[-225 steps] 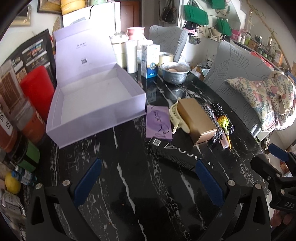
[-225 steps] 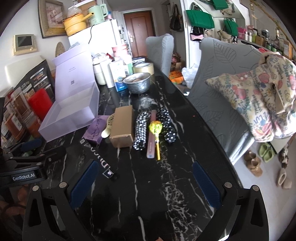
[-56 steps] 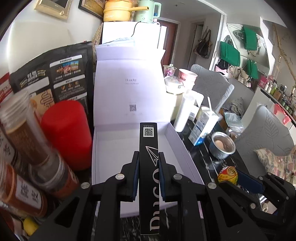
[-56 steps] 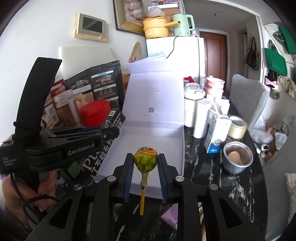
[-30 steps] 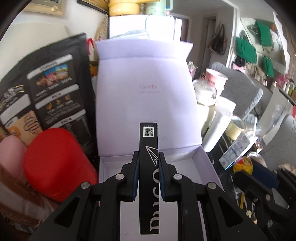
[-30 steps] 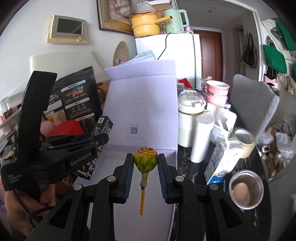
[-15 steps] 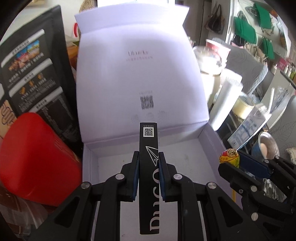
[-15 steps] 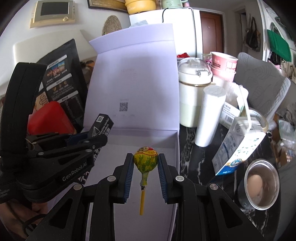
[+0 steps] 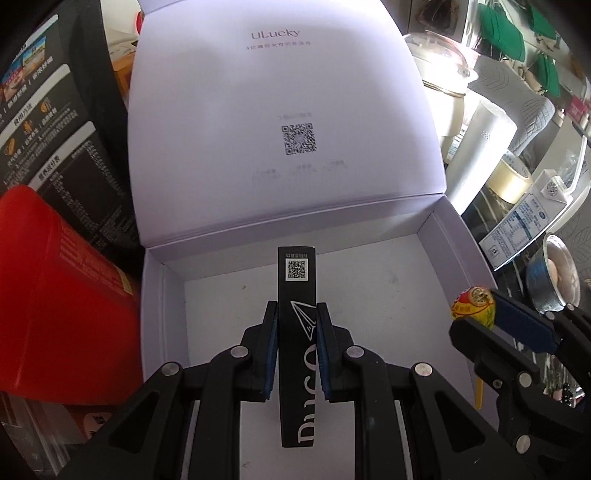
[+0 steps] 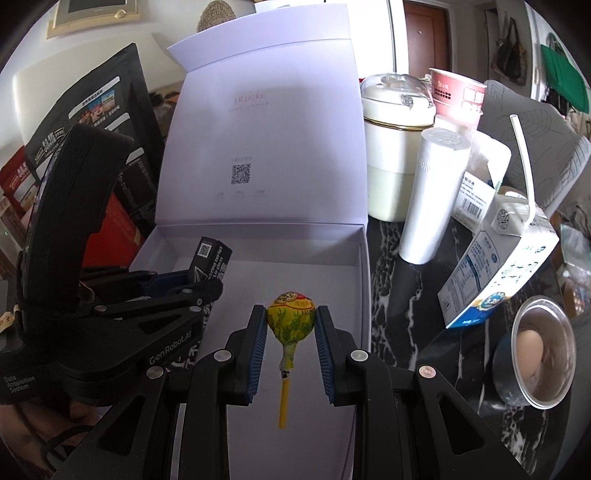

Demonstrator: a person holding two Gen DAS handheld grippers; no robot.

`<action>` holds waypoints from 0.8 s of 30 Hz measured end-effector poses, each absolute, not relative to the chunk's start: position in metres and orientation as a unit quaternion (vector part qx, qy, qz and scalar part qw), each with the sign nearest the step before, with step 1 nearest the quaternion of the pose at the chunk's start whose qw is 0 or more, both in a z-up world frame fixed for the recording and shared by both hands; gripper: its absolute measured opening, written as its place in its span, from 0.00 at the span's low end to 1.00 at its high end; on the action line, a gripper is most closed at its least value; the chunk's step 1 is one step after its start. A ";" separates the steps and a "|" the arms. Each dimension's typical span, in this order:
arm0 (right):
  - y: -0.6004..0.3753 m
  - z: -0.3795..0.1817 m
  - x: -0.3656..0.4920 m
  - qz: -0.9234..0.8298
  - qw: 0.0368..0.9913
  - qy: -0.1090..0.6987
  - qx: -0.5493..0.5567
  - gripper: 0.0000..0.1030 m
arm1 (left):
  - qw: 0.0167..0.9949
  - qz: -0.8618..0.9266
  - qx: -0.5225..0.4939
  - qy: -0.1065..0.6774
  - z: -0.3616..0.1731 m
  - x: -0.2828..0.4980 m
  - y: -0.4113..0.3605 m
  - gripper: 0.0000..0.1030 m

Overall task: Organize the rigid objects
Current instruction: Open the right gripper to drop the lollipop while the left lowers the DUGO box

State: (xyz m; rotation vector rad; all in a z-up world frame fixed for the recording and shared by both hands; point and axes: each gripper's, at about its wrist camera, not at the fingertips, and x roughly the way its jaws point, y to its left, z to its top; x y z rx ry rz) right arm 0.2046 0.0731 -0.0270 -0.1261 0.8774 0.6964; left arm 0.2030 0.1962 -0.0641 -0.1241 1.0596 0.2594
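Left wrist view: left gripper (image 9: 295, 325) clamped on a black box (image 9: 296, 317), held over the open white box (image 9: 439, 236), lid up behind. Red can (image 9: 55, 295) just left. Lollipop (image 9: 472, 303) at right, in the right gripper (image 9: 480, 314).

Right wrist view: right gripper (image 10: 290, 325) grips the lollipop (image 10: 291, 317) by its head — stick hanging, over the white box (image 10: 364, 266). Left gripper (image 10: 199, 284) alongside with the black box (image 10: 208, 258). Milk carton (image 10: 498, 269) and bowl (image 10: 543, 347) right, on the table.

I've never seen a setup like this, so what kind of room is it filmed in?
Probably a home dining or kitchen area: a fridge, a milk carton and an egg in a bowl crowd the table.
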 end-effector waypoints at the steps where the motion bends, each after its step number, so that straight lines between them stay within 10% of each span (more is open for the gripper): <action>1: 0.074 -0.027 0.204 0.330 0.846 0.415 -0.060 0.26 | 0.851 0.125 -0.059 0.506 -0.065 0.203 0.196 0.18; 10: 0.067 -0.026 0.205 0.317 0.849 0.419 -0.054 0.45 | 0.839 0.133 -0.058 0.524 -0.067 0.211 0.189 0.18; 24: 0.050 -0.012 0.198 0.298 0.861 0.409 -0.043 0.45 | 0.846 0.136 -0.064 0.512 -0.044 0.195 0.194 0.18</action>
